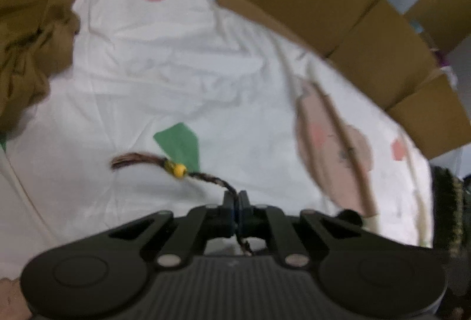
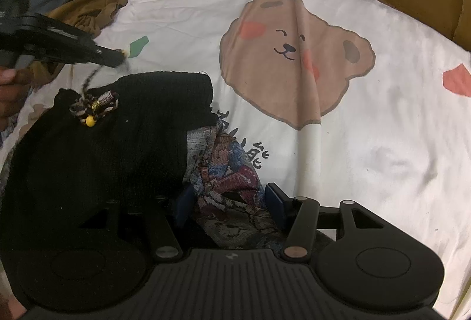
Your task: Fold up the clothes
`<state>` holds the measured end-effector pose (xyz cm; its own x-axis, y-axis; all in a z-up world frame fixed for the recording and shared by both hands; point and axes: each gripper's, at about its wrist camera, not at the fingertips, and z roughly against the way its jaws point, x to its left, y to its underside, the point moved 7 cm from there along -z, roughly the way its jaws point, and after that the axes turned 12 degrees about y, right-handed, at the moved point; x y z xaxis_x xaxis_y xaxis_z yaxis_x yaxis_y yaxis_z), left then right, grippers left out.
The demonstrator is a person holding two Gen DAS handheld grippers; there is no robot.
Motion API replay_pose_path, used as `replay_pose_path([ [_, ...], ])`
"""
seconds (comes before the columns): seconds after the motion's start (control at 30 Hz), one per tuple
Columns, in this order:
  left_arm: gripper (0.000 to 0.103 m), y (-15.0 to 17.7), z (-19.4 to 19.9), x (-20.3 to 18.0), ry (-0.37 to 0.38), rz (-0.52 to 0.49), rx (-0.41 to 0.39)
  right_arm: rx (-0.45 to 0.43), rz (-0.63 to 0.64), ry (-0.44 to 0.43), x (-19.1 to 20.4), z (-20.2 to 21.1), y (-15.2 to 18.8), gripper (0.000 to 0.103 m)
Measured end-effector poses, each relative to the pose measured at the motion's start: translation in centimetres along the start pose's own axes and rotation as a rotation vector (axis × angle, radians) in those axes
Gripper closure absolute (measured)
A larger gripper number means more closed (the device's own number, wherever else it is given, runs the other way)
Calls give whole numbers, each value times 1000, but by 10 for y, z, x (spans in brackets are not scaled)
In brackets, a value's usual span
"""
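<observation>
Through the left wrist camera, I see my left gripper (image 1: 235,197) clamped shut on a thin braided cord (image 1: 206,177) that runs out to a yellow bead (image 1: 179,170) and a frayed tassel lying on the white printed bedsheet (image 1: 176,69); a crumpled mustard garment (image 1: 32,34) sits far left, cardboard boxes (image 1: 338,19) far right. The picture is blurred, so I judge that tugging this slim cord could slip it from the pads or drag the garment out of shape. From the right wrist camera, my right gripper (image 2: 229,203) stands open astride a coarse, patterned woven fabric (image 2: 232,181), pads not pressing it. The black ribbed knit garment (image 2: 117,143) lies near left, bunched, its cord knotted with beads on top. The soft knit will sag and unfold if lifted by one edge alone.
</observation>
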<state>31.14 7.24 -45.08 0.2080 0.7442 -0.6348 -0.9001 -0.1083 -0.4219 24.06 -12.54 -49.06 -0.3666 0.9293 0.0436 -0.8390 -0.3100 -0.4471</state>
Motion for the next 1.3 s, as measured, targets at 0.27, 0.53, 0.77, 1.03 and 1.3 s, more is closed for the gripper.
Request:
replay_pose_path([
  [0.27, 100, 13, 44, -37, 123, -53, -25, 7, -32, -16, -5, 1, -2, 43],
  [0.53, 100, 43, 60, -59, 197, -87, 46, 10, -45, -14, -10, 1, -4, 42],
  [0.77, 95, 74, 58, -75, 255, -152, 173, 8, -46, -10, -11, 1, -5, 42],
  [1.03, 74, 98, 74, -73, 245, -163, 254, -2, -48, -5, -16, 4, -9, 42],
  [1.3, 74, 94, 92, -31, 112, -114, 238, -30, -43, 5, -24, 7, -24, 42],
])
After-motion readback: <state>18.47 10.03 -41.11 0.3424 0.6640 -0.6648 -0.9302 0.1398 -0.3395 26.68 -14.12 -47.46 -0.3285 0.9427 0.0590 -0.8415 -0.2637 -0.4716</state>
